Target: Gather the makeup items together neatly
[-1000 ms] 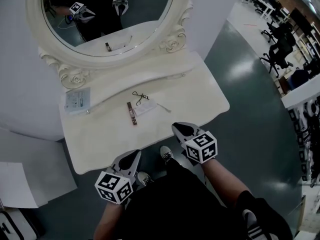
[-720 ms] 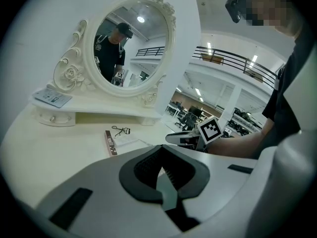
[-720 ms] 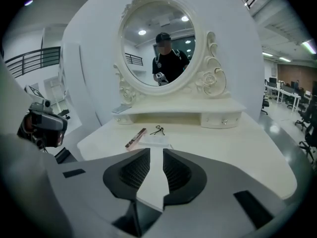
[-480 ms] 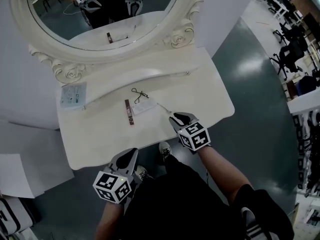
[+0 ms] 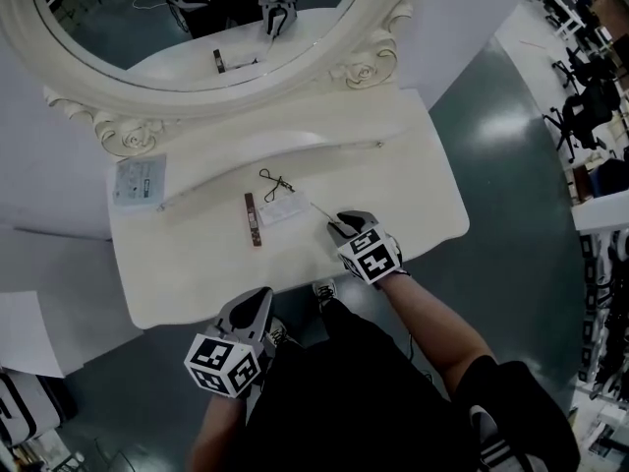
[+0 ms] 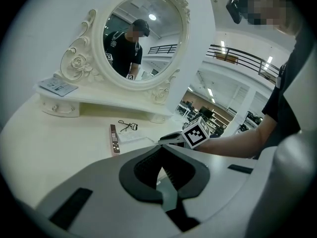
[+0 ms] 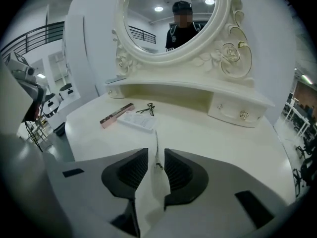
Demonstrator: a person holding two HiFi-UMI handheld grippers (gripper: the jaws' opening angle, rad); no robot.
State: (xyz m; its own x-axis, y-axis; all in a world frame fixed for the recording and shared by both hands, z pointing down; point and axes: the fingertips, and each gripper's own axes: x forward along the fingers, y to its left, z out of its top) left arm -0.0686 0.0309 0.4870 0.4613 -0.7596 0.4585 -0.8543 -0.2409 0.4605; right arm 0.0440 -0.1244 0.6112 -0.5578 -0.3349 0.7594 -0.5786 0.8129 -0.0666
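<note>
A white worktop (image 5: pixel 197 273) with a curved front edge fills the middle of the head view, and a big oval mirror (image 5: pixel 128 37) in a carved white frame stands at its back. Below the mirror a raised shelf (image 5: pixel 295 131) with small drawers runs across the worktop. The left gripper (image 5: pixel 263 296) hangs off the front edge of the worktop, over the person's lap. Its jaws are pressed together at the tips with nothing between them. The right gripper (image 5: pixel 339 225) is over the worktop, right of the middle, with its tips down near the surface. Its jaws stand a narrow gap apart, one on each side of the near end of a thin stick (image 7: pixel 156 143). In the right gripper view neither jaw visibly presses on the stick. A pale printed packet (image 5: pixel 138 180) lies on the left end of the shelf, well apart from everything else. The other makeup items sit close together at the middle of the worktop. A flat white sachet (image 5: pixel 282 210) lies there, with a slim brown bar (image 5: pixel 254 219) just beside it on the left. A black eyelash curler (image 5: pixel 275 181) lies just behind the sachet, towards the shelf. The thin stick runs slantwise from the sachet's right side to the right gripper.
</note>
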